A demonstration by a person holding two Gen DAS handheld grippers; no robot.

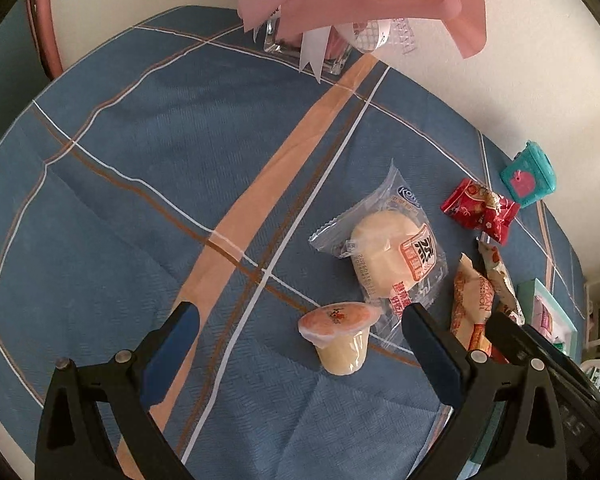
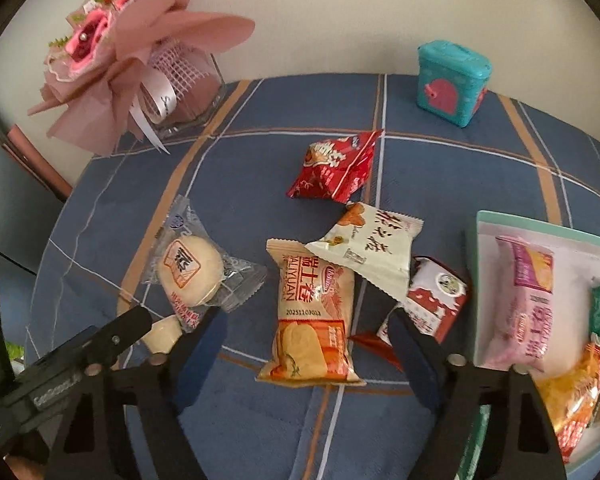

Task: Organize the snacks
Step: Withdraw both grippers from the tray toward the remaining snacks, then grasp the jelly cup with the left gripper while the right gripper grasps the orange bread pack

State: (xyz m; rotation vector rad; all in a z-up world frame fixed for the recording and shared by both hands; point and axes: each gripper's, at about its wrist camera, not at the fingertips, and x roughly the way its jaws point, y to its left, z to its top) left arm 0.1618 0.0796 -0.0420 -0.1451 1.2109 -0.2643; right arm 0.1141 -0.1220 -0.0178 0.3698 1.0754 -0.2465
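left gripper: jaws spread wide, tilted down over a blue plaid tablecloth, holding nothing; a small jelly cup stands between the fingertips, nearer the right-hand finger, with no pad touching it. just beyond the cup lies a clear-wrapped round cake, its wrapper edge passing under the cup's side.

right gripper: jaws partly spread and empty, poised over an orange roll packet that lies flat on the cloth between the two fingers; contact with the pads cannot be told. a white packet with black lettering overlaps the orange packet's top corner; a red packet lies beyond it, and a red-and-white packet sits by the right-hand finger. a tray at the right edge holds a pink packet and several smaller snacks. a teal box and a pink bouquet in a glass vase stand at the far edge.
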